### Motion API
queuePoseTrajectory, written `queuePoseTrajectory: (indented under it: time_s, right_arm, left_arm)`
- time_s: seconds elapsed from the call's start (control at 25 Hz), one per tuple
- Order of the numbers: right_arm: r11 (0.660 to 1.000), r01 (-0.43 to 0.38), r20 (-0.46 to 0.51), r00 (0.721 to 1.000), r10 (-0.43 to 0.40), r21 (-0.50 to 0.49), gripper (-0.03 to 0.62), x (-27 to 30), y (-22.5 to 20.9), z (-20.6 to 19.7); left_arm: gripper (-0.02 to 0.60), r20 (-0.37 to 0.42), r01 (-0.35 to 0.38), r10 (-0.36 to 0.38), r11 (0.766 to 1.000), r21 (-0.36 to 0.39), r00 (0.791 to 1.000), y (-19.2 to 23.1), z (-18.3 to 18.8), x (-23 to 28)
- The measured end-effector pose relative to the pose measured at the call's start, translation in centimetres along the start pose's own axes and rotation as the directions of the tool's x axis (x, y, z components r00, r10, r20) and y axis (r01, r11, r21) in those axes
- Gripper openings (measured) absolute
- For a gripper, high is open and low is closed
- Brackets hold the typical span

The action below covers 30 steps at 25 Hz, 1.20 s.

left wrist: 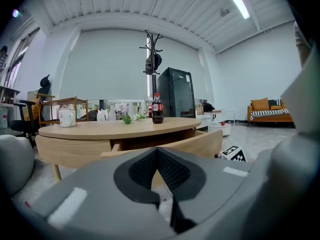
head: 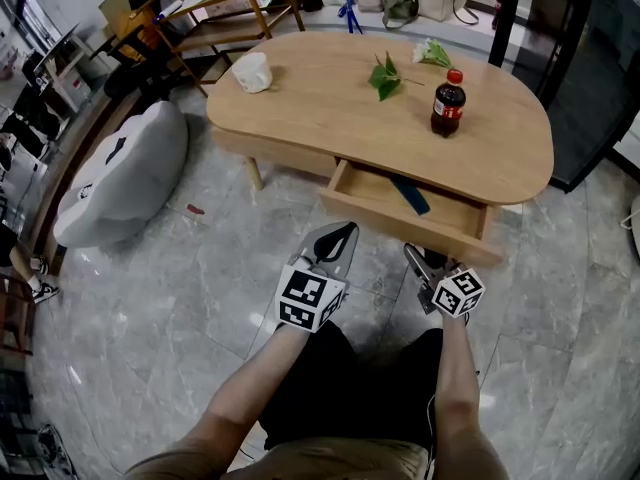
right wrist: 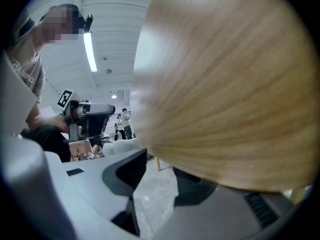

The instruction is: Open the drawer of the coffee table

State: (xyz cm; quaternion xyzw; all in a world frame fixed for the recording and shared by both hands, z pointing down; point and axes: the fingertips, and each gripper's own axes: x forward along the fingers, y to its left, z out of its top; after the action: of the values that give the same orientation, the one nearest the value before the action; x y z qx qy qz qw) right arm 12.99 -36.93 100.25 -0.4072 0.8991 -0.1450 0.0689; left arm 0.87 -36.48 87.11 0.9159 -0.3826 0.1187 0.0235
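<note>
Two bare forearms reaching forward side by side, left forearm (head: 238, 400) and right forearm (head: 456, 388), left gripper (head: 337, 238) tipped slightly downward, jaws pressed together with nothing between them, right gripper (head: 421, 260) just beside it, held level, jaws standing apart and empty

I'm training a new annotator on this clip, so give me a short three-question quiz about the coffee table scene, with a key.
1. True or false: the drawer of the coffee table is shut.
2. Which thing stands at the tabletop's left end in the head view? A. white mug B. cola bottle C. green leaves
3. Which has its jaws apart: the left gripper or the right gripper?
Key: 1 false, it stands pulled out. 2 A. 3 the right gripper; the left gripper's jaws meet at the tips.
</note>
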Motion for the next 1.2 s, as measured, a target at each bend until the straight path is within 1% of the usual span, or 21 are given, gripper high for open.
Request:
queuePoseTrajectory:
  time_s: [0.12,0.24,0.4,0.64,0.72,0.84,0.96,1.08,1.16,1.2]
  right_arm:
    - [1.000,-0.012,-0.005,1.000,0.012,-0.010,0.170,-0.4,1.1,-0.5]
    - [1.000,-0.008,-0.004,1.000,0.008,-0.016,0.170,-0.6,1.6,-0.9]
    - [1.000,0.009,0.009,1.000,-0.009,-0.016,0.170,-0.5,1.4,-0.8]
    - [0.999,0.031,-0.033,0.999,-0.031,-0.009,0.170,-0.9,1.1,-1.9]
    - [0.999,0.041,-0.029,0.999,-0.041,0.001,0.170,-1.1,1.0,-2.2]
    - [0.999,0.048,-0.035,0.998,-0.048,-0.008,0.170,-1.3,1.0,-2.2]
    - [0.997,0.063,-0.084,0.994,-0.066,-0.039,0.170,-2.0,1.2,-2.6]
    - [0.990,0.094,-0.164,0.980,-0.110,-0.103,0.169,-3.8,2.0,-3.1]
    - [0.983,0.114,-0.203,0.969,-0.143,-0.147,0.152,-4.9,3.2,-2.9]
    - [0.978,0.127,-0.210,0.965,-0.160,-0.164,0.133,-5.4,3.8,-2.5]
  left_arm:
    - [-0.009,0.006,-0.011,0.011,1.000,-0.005,1.000,0.0,0.3,-0.4]
    - [-0.009,0.006,-0.008,0.008,1.000,0.010,1.000,-0.3,0.4,-0.6]
    - [-0.009,0.008,-0.004,0.004,1.000,-0.027,1.000,-0.5,0.4,-0.6]
    - [-0.009,-0.002,0.003,-0.003,0.999,-0.032,1.000,-0.8,0.0,-0.7]
    - [-0.009,-0.005,0.007,-0.007,0.999,-0.040,1.000,-0.9,-0.1,-0.8]
    - [-0.009,-0.008,0.018,-0.019,0.999,-0.027,1.000,-1.3,-0.1,-0.6]
    - [-0.009,-0.011,0.023,-0.023,1.000,-0.019,1.000,-1.6,-0.1,-0.2]
    - [-0.009,-0.012,0.014,-0.014,1.000,-0.022,1.000,-1.4,-0.2,0.1]
    - [-0.009,-0.016,0.000,-0.001,0.999,-0.038,1.000,-1.0,-0.5,0.1]
    - [-0.009,-0.018,-0.005,0.004,0.999,-0.045,1.000,-0.9,-0.6,0.2]
